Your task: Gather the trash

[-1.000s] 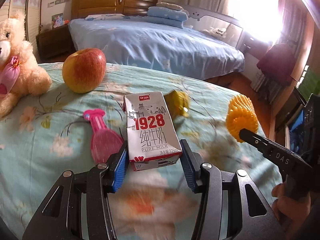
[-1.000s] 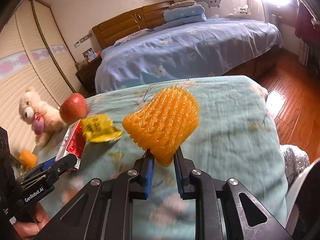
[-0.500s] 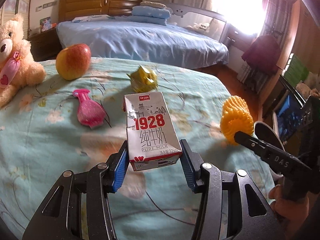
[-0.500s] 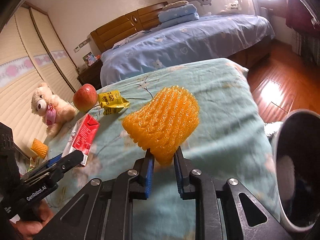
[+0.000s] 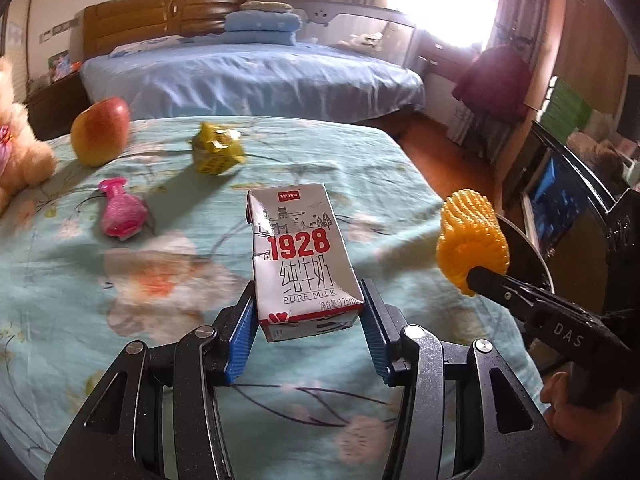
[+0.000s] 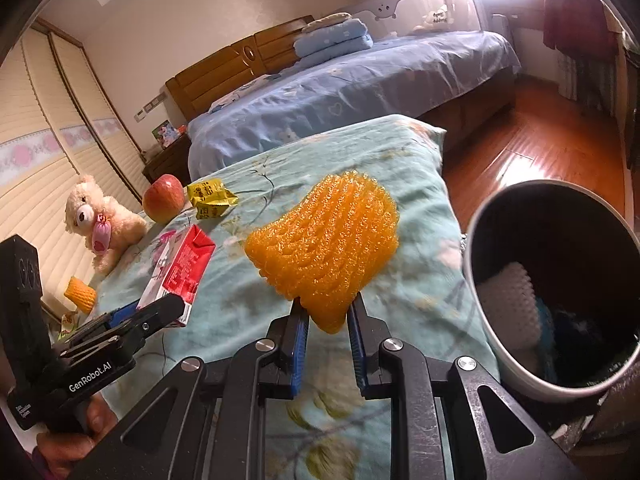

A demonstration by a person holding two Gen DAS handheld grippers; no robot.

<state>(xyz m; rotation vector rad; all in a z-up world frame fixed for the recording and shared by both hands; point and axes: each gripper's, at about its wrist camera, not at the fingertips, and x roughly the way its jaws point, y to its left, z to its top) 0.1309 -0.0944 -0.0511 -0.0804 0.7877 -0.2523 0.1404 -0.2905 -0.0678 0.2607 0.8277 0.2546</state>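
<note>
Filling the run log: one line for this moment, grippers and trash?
left gripper: shut on milk carton | right gripper: shut on orange foam net | bin: beside bed, right | yellow wrapper: on bed

Glossy paper carton, orange foam net

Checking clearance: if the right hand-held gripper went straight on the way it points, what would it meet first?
Probably the floral bedspread; the right hand-held gripper, holding the orange foam net, points past the bin. Depth unclear.

open bin mouth at bed edge, bare floral sheet beside it, apple, wrapper well back
</note>
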